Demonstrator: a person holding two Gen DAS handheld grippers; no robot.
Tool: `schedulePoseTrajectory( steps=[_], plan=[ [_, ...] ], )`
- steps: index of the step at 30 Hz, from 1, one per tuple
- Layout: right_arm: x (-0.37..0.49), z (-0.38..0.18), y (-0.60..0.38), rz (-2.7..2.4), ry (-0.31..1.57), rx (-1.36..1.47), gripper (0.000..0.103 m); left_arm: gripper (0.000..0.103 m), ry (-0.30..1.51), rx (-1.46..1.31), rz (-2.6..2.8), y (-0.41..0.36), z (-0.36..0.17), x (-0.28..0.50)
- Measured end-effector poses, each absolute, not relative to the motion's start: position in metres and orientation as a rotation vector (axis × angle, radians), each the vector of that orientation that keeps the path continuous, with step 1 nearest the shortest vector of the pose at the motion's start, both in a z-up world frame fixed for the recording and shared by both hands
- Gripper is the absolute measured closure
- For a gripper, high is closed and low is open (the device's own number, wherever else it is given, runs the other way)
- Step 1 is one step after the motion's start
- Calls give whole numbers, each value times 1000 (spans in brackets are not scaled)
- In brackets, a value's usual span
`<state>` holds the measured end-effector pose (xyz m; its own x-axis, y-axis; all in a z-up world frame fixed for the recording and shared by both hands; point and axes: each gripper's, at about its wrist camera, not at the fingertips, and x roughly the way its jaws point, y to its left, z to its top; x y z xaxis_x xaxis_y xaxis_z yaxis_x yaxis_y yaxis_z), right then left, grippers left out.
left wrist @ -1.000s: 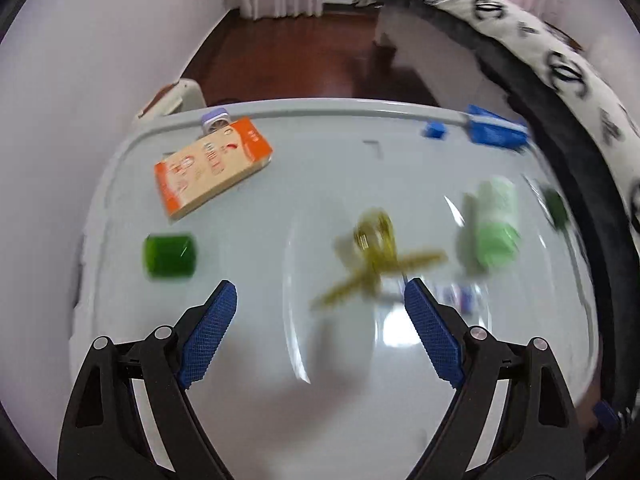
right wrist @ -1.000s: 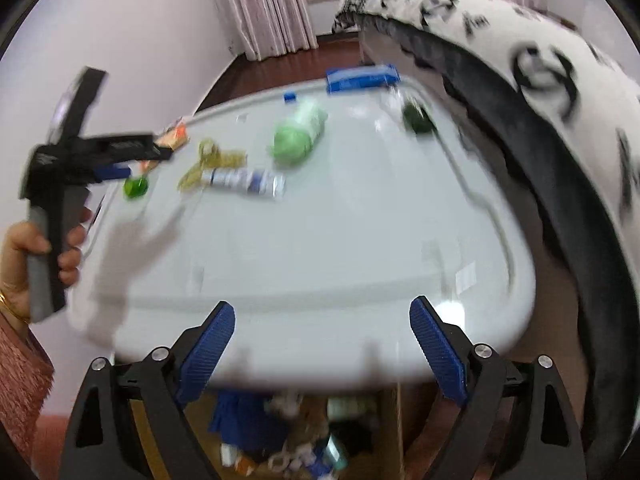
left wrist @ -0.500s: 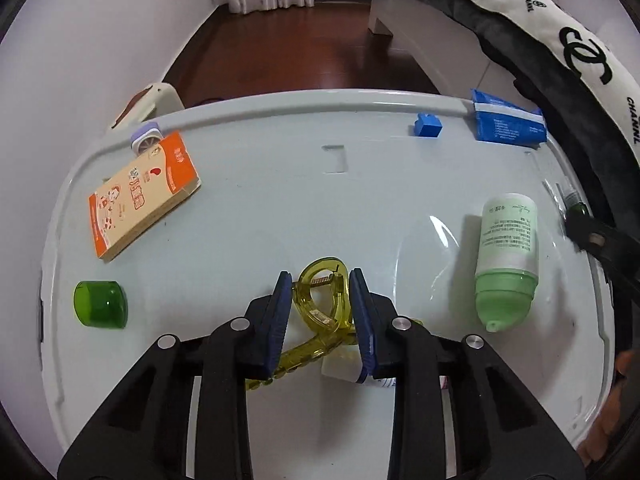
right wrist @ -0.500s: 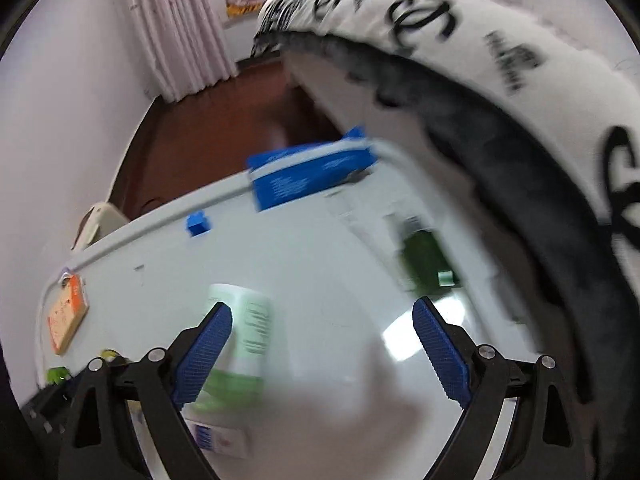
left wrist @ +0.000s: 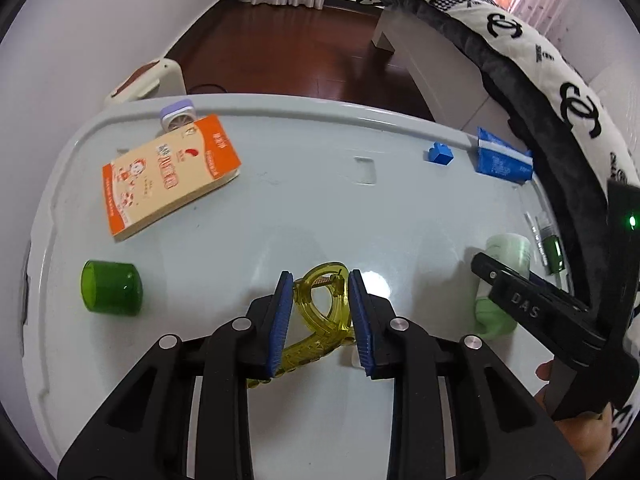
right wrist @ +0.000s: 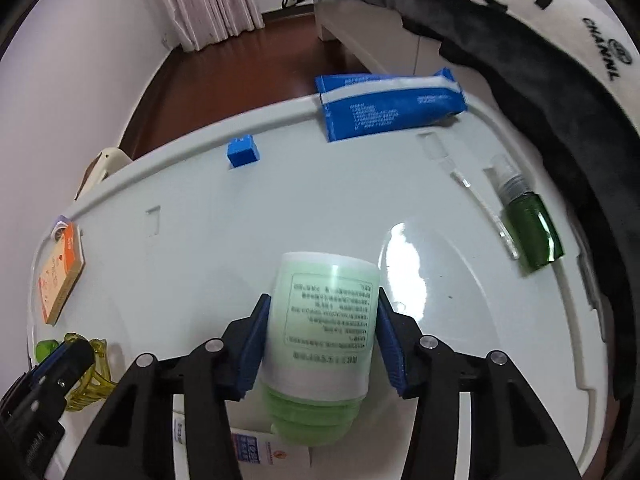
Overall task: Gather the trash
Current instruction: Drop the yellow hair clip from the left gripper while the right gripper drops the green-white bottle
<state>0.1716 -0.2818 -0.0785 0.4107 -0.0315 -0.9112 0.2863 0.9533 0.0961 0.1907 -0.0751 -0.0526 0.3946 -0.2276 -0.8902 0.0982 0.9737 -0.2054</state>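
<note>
A black-and-white logo-print blanket [left wrist: 532, 52] with a dark plush edge drapes along the right side of a glossy, pale grey plastic table [left wrist: 312, 200] with a raised rim and rounded corners; on it, near the left rear, lies a flat orange-and-cream cardboard box [left wrist: 168, 176], its far end just beside a small lilac round-faced gadget [left wrist: 179, 117]; at the far rim a blue-and-white foil pack [right wrist: 390, 106] lies flat, a small blue block [right wrist: 243, 152] near it.

The right gripper [right wrist: 322, 342], black-armed with ribbed blue pads, is closed partway onto a pale green cylindrical bottle [right wrist: 324, 320] lying on its side, both pads touching its printed white label, its darker green cap pointing toward the camera; a white printed tube [right wrist: 268, 450] lies partly beneath it.

The left gripper [left wrist: 320, 320] has its pads drawn close together, pinching the looped end of a translucent yellow plastic hair clip [left wrist: 320, 300] resting on the tabletop near the front middle; a translucent green cap [left wrist: 111, 288] lies on its side well to the left; a small dark green spray bottle [right wrist: 528, 224] with a clear cap lies by the right rim.
</note>
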Motion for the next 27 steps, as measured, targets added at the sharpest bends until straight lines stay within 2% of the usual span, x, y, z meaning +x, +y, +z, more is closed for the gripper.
schedulePoseTrajectory(
  steps=[9, 13, 18, 21, 27],
  plan=[
    [121, -11, -295, -150, 1013, 269, 56, 75, 1063, -174, -233, -41, 7, 148],
    [84, 24, -298, -106, 959, 287, 56, 75, 1002, -159, -247, -26, 45, 103],
    [-4, 62, -281, 4, 918, 231, 56, 75, 955, -95, -296, -16, 75, 19],
    [-63, 63, -273, 69, 945, 206, 56, 75, 969, -43, -338, -16, 69, -32],
    [-149, 14, -266, 105, 1056, 189, 56, 75, 1145, 32, -389, -24, -4, -121]
  ],
)
